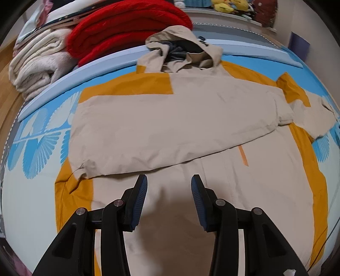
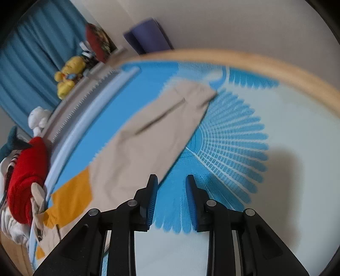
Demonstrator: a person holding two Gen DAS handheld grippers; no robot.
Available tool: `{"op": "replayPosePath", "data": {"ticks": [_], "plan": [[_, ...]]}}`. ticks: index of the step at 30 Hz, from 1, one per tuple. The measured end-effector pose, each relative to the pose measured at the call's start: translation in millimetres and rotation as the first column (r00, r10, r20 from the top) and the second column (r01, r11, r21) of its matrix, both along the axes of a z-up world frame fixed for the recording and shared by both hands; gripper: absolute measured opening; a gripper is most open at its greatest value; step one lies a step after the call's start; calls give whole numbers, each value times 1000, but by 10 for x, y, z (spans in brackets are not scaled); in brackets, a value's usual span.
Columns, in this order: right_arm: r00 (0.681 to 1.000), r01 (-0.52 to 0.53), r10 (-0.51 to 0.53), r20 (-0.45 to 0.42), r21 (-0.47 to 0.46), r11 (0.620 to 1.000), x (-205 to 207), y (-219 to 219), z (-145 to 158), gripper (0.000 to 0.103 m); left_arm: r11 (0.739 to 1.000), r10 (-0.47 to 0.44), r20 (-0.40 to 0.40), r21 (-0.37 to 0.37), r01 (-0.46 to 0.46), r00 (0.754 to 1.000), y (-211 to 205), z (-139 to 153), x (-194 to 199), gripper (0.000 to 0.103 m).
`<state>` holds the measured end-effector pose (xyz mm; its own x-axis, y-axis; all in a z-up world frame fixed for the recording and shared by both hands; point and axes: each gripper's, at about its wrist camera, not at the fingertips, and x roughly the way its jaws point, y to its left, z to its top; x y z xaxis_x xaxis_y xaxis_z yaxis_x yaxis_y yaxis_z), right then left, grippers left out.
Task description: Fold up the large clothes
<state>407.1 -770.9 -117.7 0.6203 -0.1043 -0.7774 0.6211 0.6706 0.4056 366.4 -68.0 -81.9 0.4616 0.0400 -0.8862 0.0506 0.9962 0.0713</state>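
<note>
Left wrist view: beige and mustard jacket (image 1: 191, 118) spread flat on blue-patterned bed sheet (image 1: 38, 135), filling the centre; hood (image 1: 182, 48) bunched at 12 o'clock; one sleeve (image 1: 170, 131) folded across the body from 3 toward 8 o'clock, cuff at 8 o'clock; other sleeve (image 1: 306, 110) lying out at 3 o'clock. Left gripper (image 1: 169, 180) at 6 o'clock above the lower jacket body, jaws apart, nothing between the blue pads (image 1: 138, 203), no cloth pinched. Red blanket (image 1: 127, 29) and cream blanket (image 1: 40, 63) stacked at 10 to 11 o'clock beyond the bed edge; yellow plush (image 1: 229, 5) at 1 o'clock. Right wrist view, blurred: outstretched beige sleeve (image 2: 153, 135) running from 8 o'clock to its cuff at 1 o'clock on the sheet (image 2: 233, 135). Right gripper (image 2: 171, 180) at 6 o'clock, jaws apart, only sheet visible between them, left pad just beside the sleeve's lower edge; contact cannot be told. Wooden bed rim (image 2: 255, 61) arcing at 12 to 2 o'clock; blue curtain (image 2: 31, 53) at 10 o'clock; yellow plush (image 2: 68, 76) at 10 o'clock; red blanket (image 2: 27, 178) at 8 o'clock.
</note>
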Motion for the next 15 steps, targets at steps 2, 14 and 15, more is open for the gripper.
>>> {"op": "replayPosePath", "data": {"ticks": [2,14,15], "plan": [[1000,28,-28,9,19,999,70,-84,-109,35,1000,-9,3,0,9,1000,-41,-16,-2,39],[984,154,-157,80,46,987,449,-360,-348,47,999,-39,-38,-10,39,998,-70,-136,6,40],[983,160,-163,79,43,986,484,-364,-343,47,999,-40,-38,-12,39,998,-68,-132,5,40]]}}
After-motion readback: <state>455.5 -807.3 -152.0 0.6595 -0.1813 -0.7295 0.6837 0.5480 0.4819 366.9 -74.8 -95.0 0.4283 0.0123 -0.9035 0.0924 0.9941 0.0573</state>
